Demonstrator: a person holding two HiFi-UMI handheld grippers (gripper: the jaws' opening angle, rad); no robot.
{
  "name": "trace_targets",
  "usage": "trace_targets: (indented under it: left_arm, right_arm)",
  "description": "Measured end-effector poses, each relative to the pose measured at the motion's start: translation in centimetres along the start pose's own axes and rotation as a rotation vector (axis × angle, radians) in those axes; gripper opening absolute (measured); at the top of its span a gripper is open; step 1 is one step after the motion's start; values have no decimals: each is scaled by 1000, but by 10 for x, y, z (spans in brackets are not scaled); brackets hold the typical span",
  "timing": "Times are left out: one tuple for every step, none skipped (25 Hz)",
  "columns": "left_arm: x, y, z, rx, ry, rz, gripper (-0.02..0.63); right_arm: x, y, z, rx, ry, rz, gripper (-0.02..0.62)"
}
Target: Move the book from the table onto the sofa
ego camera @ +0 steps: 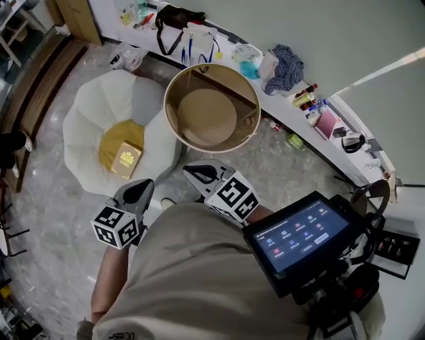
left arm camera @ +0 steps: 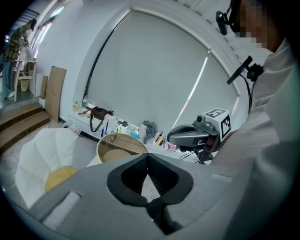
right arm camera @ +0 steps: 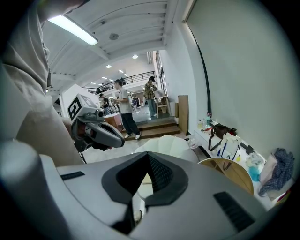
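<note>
The sofa [ego camera: 89, 109] fills the left of the head view. A cushion [ego camera: 111, 138] lies in its seat, and the book [ego camera: 126, 160] lies on the cushion. The table [ego camera: 206, 116] stands just right of the sofa, at top centre. Behind it a ledge [ego camera: 330, 147] runs from top centre toward the right edge, bearing a bag [ego camera: 174, 18], a cloth [ego camera: 285, 68] and bottles [ego camera: 304, 96]. Below the sofa is the left gripper [ego camera: 138, 192]. Below the table is the right gripper [ego camera: 202, 174]. A screen [ego camera: 302, 236] sits at lower right.
</note>
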State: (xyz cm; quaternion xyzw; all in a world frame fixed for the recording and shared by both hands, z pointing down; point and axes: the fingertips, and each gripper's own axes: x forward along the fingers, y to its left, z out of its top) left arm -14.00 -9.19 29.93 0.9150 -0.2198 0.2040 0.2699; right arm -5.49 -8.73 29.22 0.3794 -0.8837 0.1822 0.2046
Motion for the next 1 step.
trace_targets:
  left_arm:
    - [1,0,0,0,-5,0,8]
  right_arm:
    - [-1,-1,0,-4,-1,-1,12]
